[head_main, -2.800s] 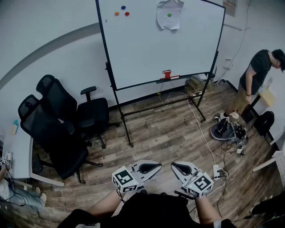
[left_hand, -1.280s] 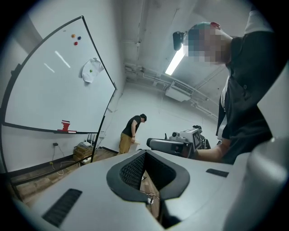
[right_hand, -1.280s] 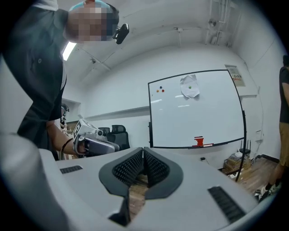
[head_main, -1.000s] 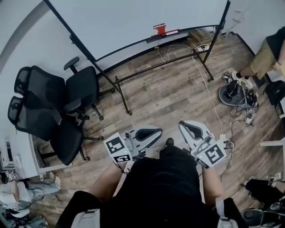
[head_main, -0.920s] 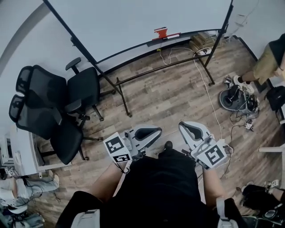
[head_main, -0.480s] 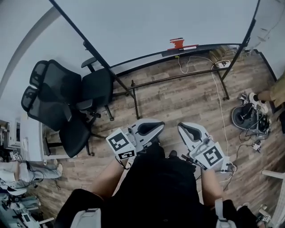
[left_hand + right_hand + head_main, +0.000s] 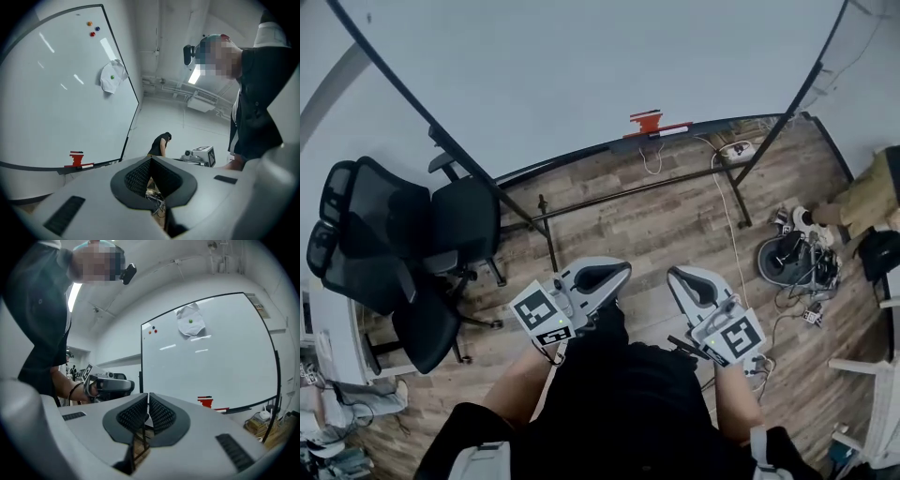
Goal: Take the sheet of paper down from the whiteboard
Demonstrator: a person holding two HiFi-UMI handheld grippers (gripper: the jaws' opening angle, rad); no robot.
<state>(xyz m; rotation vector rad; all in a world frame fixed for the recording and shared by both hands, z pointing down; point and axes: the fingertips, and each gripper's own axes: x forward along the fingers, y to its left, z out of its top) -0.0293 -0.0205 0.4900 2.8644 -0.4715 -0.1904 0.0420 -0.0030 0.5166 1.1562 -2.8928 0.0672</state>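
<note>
Paper (image 7: 191, 323): a crumpled white sheet high on the whiteboard (image 7: 211, 366), right of centre, its top edge at the upper frame. One green magnet (image 7: 190, 320) pins it. The left gripper view shows it from a slant (image 7: 108, 85), same magnet (image 7: 112, 77) at its middle.

Three more magnets sit near the board's upper left corner: orange (image 7: 89, 23), blue (image 7: 97, 29), red (image 7: 92, 34). They lie well apart from the paper.

Left gripper (image 7: 151, 176): jaws closed, pads together, nothing held. It is level and points toward the board.

Right gripper (image 7: 146, 412): jaws closed as well, pads all but touching, nothing between them. Also level, facing the board.

Head view: the two grippers, left (image 7: 614, 270) and right (image 7: 680, 278), are side by side in front of the person's body, over wood floor (image 7: 647, 220). Neither touches the board. Only the board's lower part (image 7: 581, 75) shows here, with its black stand and tray.

A red eraser (image 7: 649, 123) stands on the tray, a marker (image 7: 677, 130) beside it.

Two black office chairs (image 7: 384, 244) stand left of the stand. A white cable (image 7: 736, 248) runs across the floor to a heap of gear (image 7: 792, 258) at right.

A second person (image 7: 161, 143) in dark clothes stands bent over beyond the board's right edge.
</note>
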